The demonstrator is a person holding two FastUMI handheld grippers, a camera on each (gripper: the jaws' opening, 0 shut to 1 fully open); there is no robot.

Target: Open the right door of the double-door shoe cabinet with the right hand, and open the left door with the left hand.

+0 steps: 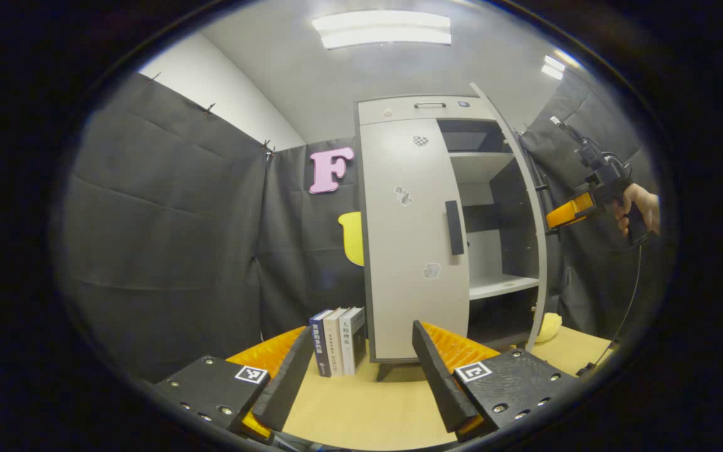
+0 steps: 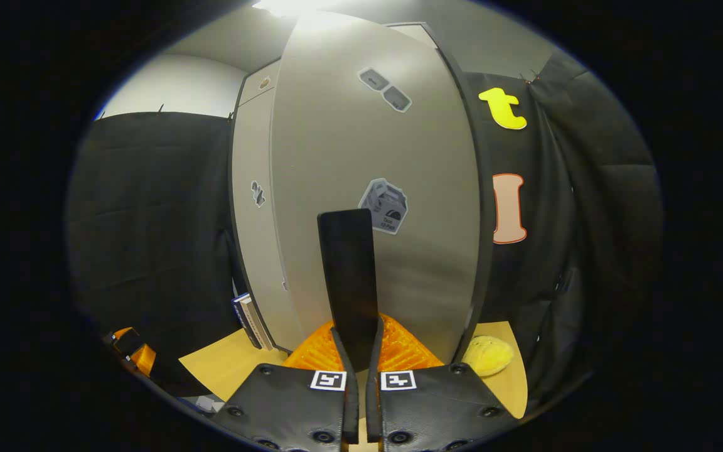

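Two doors, and we judge one is already swung wide. From the left gripper view, we see the shoe cabinet [image 1: 424, 232] standing on the wooden table [image 1: 361, 408]; its right door [image 1: 528, 220] is out edge-on to us, the shelves bare behind it, while the left door [image 1: 412, 245] sits flush and closed, its dark handle [image 1: 455, 227] untouched; our left gripper [image 1: 361, 370] hangs well short of it, fingers spread wide, nothing between them; far off on the right a hand [image 1: 641, 210] holds the right gripper [image 1: 572, 210] up at that open door; some books [image 1: 338, 341] stand beside the cabinet base. Over to the right gripper view; the right gripper [image 2: 356, 351] is pinched on the right door's handle [image 2: 349, 276], both fingers pressing its lower end; the door face [image 2: 374, 207] looms close. So the right-hand step looks done or nearly; next, we reckon, the left gripper must travel forward, straddle the left handle and close on it, then pull outward.
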